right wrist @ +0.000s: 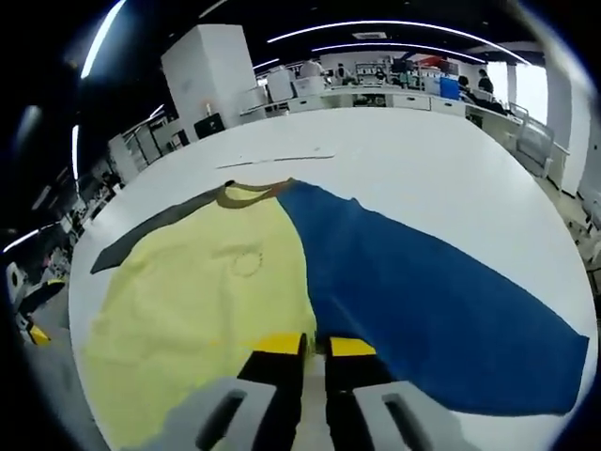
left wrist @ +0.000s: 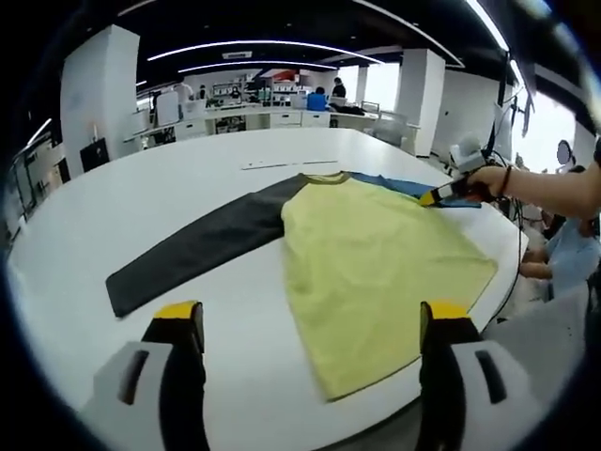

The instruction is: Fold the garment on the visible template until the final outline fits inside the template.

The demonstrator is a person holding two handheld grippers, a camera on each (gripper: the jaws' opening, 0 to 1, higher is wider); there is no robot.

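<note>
Opposed low views, shared garment [left wrist: 376, 263]

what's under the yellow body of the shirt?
The yellow body lies flat on the white table; the dark sleeve and blue sleeve emerge from its sides. Any template underneath is covered, so none can be seen.

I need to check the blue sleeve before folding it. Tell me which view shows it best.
The right gripper view: the blue sleeve spreads wide across the white table, beside the yellow body. The left gripper view shows just a thin blue strip behind the yellow cloth, at the right gripper.
</note>
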